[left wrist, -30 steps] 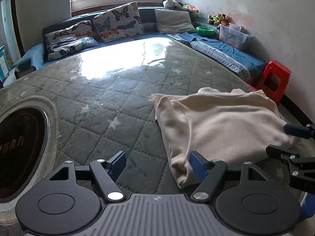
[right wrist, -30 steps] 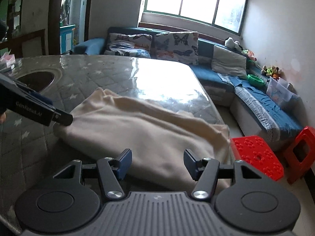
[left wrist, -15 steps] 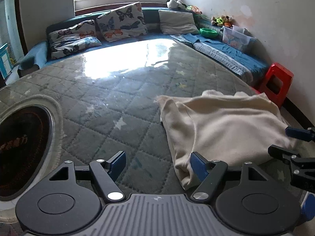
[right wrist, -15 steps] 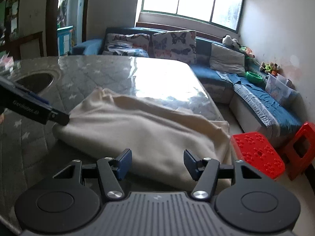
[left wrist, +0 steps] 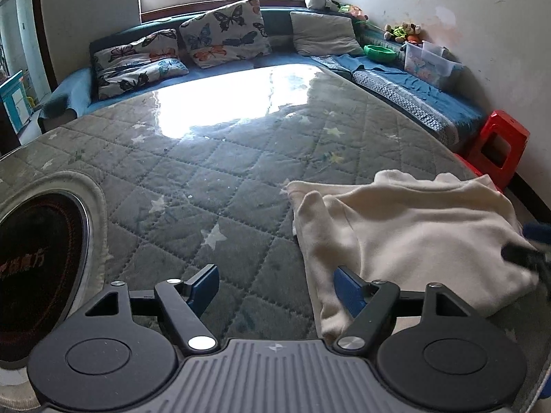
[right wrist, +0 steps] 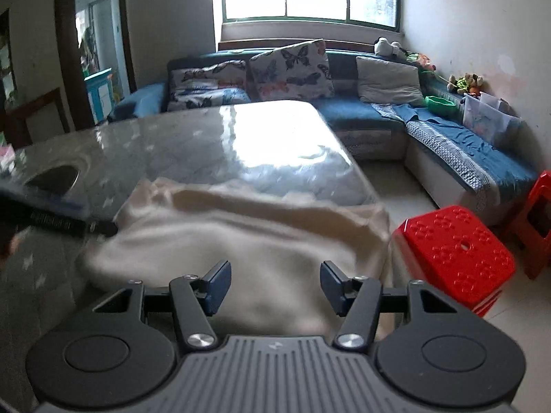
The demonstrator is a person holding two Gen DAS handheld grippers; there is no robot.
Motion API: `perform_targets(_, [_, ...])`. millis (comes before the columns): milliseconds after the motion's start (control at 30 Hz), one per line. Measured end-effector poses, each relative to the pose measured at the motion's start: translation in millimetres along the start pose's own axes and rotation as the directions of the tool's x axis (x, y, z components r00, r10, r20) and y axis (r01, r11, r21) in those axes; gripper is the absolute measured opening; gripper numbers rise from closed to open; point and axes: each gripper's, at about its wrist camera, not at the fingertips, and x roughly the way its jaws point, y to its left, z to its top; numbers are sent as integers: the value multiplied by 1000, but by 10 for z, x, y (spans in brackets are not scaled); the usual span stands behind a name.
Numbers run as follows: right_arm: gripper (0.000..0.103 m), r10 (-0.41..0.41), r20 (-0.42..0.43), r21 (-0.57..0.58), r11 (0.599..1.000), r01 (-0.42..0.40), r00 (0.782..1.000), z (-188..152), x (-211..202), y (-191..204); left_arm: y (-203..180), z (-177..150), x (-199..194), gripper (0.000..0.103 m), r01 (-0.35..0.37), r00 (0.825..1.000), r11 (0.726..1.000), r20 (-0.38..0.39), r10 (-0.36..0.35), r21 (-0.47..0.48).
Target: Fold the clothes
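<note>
A cream garment [left wrist: 406, 234] lies bunched on the quilted, glass-topped table [left wrist: 213, 179], at its right edge. My left gripper [left wrist: 277, 285] hovers open over the table, its right finger at the garment's near left edge, nothing between the pads. My right gripper [right wrist: 275, 282] hangs over the garment [right wrist: 261, 241] from the table's right side. Its jaws are closing, cloth shows in the gap below them, and the pads do not press on it. Each gripper appears blurred in the other's view: the right gripper [left wrist: 527, 254] at the garment's right corner, the left gripper [right wrist: 69, 223] at its left edge.
A round dark inset [left wrist: 38, 261] sits in the table at the left. Red plastic stools [right wrist: 454, 258] stand on the floor right of the table. A blue corner sofa [left wrist: 396, 79] with butterfly cushions [left wrist: 224, 38], toys and a clear box runs along the walls.
Both hands have shifted sideways and the right view has rolled, blurring it. The right jaws stand narrower than before. The garment lies much as it did.
</note>
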Motion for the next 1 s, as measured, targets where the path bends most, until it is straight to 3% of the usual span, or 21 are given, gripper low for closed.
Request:
perform_targets(300, [29, 18, -28, 130, 991, -15, 999, 394, 571, -143, 22, 127, 136, 77, -18, 1000, 1000, -9, 18, -16])
perform_targets(467, [28, -33, -79, 87, 995, 39, 996, 372, 874, -52, 51, 162, 234, 80, -27, 999, 999, -21, 26, -20])
perform_targets(567, [28, -55, -61, 54, 997, 58, 997, 385, 856, 31, 67, 187, 225, 80, -18, 1000, 1000, -17, 18, -22])
perform_targets(1000, [30, -23, -42, 21, 999, 24, 999, 500, 980, 242, 146, 310, 368, 83, -26, 999, 997, -23, 25, -66])
